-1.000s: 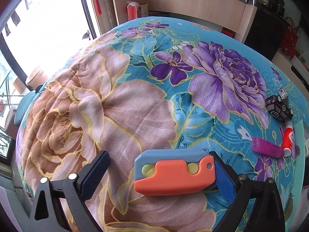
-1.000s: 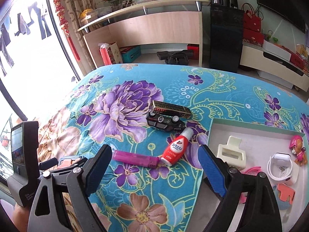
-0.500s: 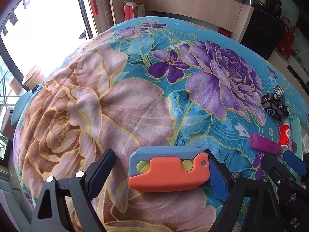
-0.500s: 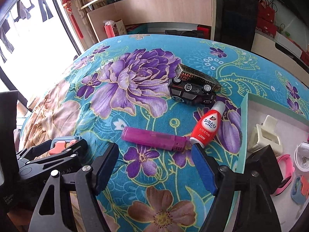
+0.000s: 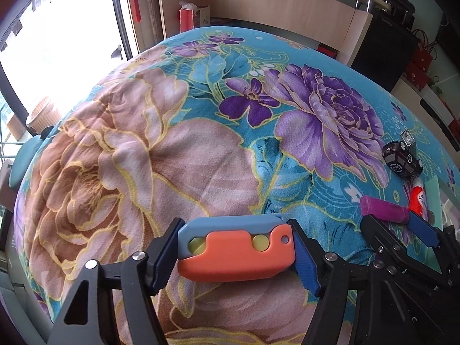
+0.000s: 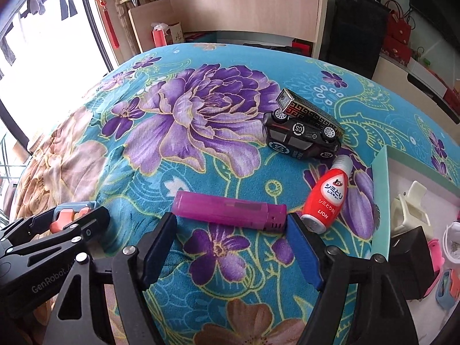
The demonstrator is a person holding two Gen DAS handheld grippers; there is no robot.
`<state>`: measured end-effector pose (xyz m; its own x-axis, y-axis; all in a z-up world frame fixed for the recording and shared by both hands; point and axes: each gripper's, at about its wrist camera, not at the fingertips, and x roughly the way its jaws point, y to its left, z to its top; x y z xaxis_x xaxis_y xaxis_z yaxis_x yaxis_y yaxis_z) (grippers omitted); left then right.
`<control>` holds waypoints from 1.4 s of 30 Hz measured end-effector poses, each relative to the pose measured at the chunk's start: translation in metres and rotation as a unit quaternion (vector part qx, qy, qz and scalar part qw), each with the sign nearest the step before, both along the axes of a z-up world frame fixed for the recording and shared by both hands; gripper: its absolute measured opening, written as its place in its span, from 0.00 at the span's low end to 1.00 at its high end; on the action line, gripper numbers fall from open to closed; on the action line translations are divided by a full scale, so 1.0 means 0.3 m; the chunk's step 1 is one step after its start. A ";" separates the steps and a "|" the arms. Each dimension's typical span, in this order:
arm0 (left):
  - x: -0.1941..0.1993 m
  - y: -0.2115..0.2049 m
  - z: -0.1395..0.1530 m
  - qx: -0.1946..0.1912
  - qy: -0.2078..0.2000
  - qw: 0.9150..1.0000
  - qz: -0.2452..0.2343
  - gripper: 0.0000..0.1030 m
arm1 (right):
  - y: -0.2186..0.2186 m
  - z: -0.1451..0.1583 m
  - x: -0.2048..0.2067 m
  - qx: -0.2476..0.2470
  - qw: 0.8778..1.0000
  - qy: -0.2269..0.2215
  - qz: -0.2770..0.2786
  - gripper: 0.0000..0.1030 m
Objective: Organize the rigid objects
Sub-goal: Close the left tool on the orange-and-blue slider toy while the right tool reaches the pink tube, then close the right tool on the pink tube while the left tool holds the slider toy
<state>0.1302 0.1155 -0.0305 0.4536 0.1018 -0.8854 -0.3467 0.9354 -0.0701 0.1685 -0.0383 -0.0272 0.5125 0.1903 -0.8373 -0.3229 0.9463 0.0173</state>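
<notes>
Jaws of the left gripper (image 5: pixel 235 251) are seen in the left wrist view closed against the two ends of an orange and blue folding toy knife (image 5: pixel 234 251), which is held flat between the blue pads just above the floral blanket (image 5: pixel 143 158). Whether the knife is lifted clear of the blanket cannot be told. At the right edge of this view the right gripper (image 5: pixel 402 230) is glimpsed beside a pink lighter (image 5: pixel 383 208), with a red bottle (image 5: pixel 417 198) and a black toy car (image 5: pixel 402 159) beyond it.

In the right wrist view, the jaws of the right gripper (image 6: pixel 231 238) are shown partly open and empty, set on either side of the near edge of the pink lighter (image 6: pixel 230 210), which lies flat on the blanket. The right pad sits just beside the lighter's dark end, close to the red bottle (image 6: pixel 327 192). The black toy car (image 6: pixel 302 138) is seen on its side against a patterned box (image 6: pixel 309 112). A pale green tray (image 6: pixel 381 201) with small items in it is seen at the right.

The step in hand is judged to be a paired pick-up: the knife is already secured and the lighter is being lined up. For the next move, the right jaws would need to be advanced around the lighter and closed without the bottle being nudged, before both items are carried to the tray.
</notes>
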 end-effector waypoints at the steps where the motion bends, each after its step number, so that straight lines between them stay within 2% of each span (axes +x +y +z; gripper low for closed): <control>1: 0.000 0.001 0.000 -0.001 0.000 1.000 0.000 0.72 | 0.005 -0.001 0.002 -0.003 1.000 -0.002 0.002 0.76; 7: -0.001 0.008 0.000 -0.009 0.001 1.000 -0.002 0.74 | 0.013 -0.002 0.017 0.001 1.000 -0.007 -0.002 0.76; 16: -0.022 0.025 0.003 0.001 0.015 1.000 0.002 0.90 | 0.033 -0.004 0.022 0.000 1.000 -0.017 0.012 0.76; 24: -0.029 0.035 -0.002 -0.006 0.024 1.000 -0.001 0.90 | 0.026 -0.005 0.026 0.022 0.999 -0.017 0.025 0.77; 28: -0.040 0.039 0.002 0.006 0.030 1.000 -0.003 0.90 | 0.007 -0.009 0.037 0.046 0.999 -0.006 0.020 0.77; 33: -0.040 0.033 -0.007 0.022 0.045 0.999 -0.012 0.90 | 0.012 -0.009 0.040 0.050 0.999 -0.003 0.018 0.77; 36: -0.038 0.019 -0.010 0.034 0.048 0.998 -0.023 0.90 | 0.022 -0.011 0.043 0.058 0.998 0.000 0.022 0.93; 42: -0.039 0.022 -0.005 0.029 0.049 0.998 -0.027 0.89 | 0.052 -0.022 0.046 0.034 0.999 -0.007 0.016 0.93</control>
